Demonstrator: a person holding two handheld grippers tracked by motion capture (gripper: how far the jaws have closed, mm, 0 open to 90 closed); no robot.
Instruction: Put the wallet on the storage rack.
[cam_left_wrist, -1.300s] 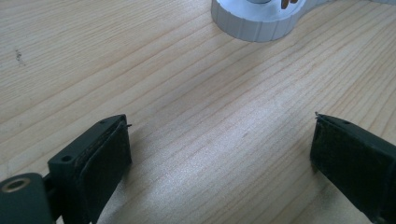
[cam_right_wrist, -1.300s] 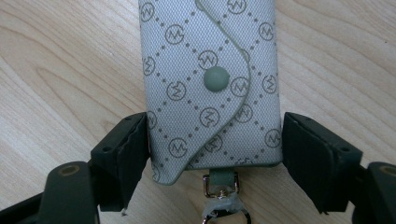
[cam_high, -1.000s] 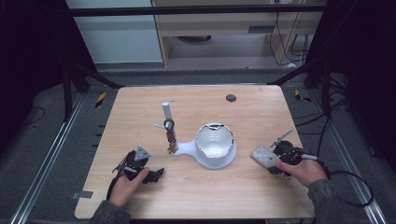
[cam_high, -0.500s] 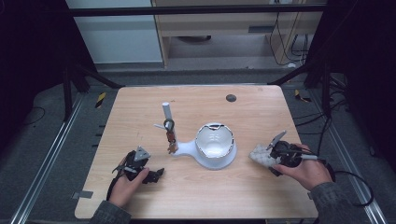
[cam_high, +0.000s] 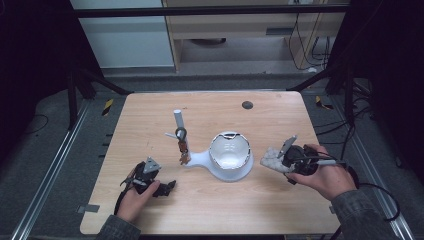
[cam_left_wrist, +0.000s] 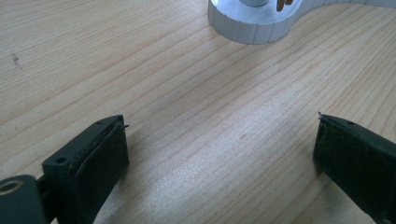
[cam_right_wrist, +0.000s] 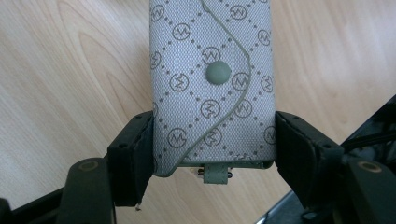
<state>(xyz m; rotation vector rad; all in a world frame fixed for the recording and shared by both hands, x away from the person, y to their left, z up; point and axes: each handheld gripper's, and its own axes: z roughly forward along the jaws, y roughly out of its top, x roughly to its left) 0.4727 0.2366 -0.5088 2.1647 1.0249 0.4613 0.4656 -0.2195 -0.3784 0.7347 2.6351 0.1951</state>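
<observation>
The right gripper (cam_right_wrist: 212, 154) is clamped on a grey patterned pouch (cam_right_wrist: 212, 84), one black jaw pressed to each long side near the end with the small tab, so the jaws stand as far apart as the pouch is wide. In the right gripper view the pouch's long axis runs straight away from the gripper, flap and snap button facing up (whether it rests on the wood or hangs just above it I cannot tell). In the high view the right gripper (cam_high: 286, 161) sits at the table's right side and the pouch (cam_high: 272, 159) points left toward the white stand (cam_high: 227, 172), near it but apart. The left gripper (cam_left_wrist: 219, 144) rests low over the wood with its jaws wide apart and holding nothing; it lies at the near left (cam_high: 167, 187), just short of the stand's round foot (cam_left_wrist: 254, 25). A thin post (cam_high: 181, 142) rises from that foot. The wooden table (cam_high: 150, 115) is pale, with a dark round spot (cam_high: 247, 105) at its far edge; grey floor and dark frame rails surround it.
</observation>
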